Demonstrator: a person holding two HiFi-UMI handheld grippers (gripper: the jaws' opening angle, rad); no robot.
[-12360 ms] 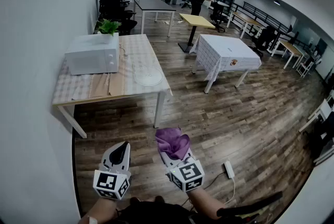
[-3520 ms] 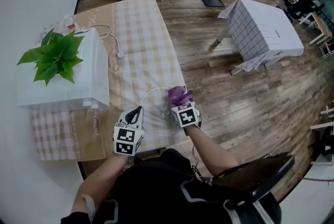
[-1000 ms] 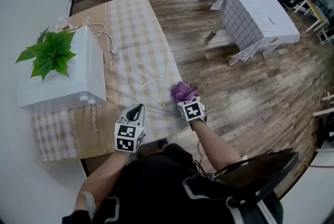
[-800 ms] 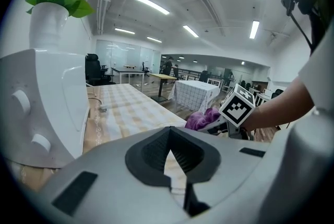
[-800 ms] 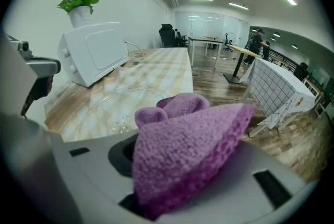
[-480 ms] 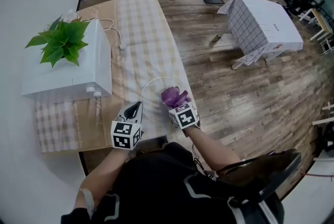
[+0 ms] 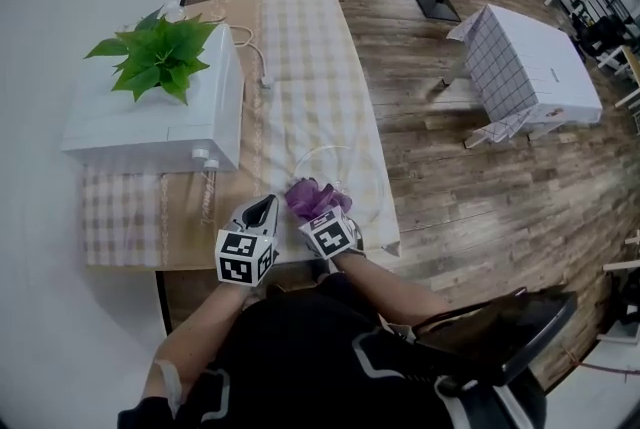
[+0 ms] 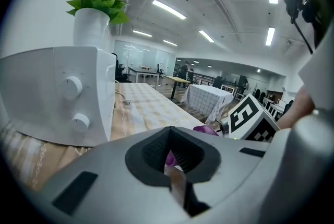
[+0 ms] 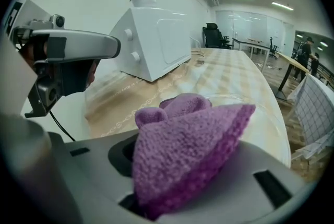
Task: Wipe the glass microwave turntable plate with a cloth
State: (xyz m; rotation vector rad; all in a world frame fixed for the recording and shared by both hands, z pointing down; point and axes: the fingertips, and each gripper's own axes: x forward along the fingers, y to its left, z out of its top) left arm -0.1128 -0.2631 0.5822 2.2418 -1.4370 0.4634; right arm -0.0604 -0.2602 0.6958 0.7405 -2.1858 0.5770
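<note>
The glass turntable plate (image 7: 357, 181) lies on the checked bench (image 7: 300, 47), close to its near edge at about 5 o'clock from the white microwave (image 7: 160, 112). The right tongs (image 7: 322, 217) are clenched on a bunched purple cloth (image 7: 312, 197), which sits at roughly the plate's 8 o'clock rim. In the right gripper view the cloth (image 9: 188, 150) bulges out over both jaws, with the clear plate just beyond it. The left tongs (image 7: 260, 210) are just beside the right tongs at their 9 o'clock, off the plate, with jaws pressed together and nothing between them. Each gripper's cube bears black-and-white square markers. A leafy green plant (image 7: 160, 57) in a white pot stands on the microwave, whose two round knobs show in the left gripper view.
</note>
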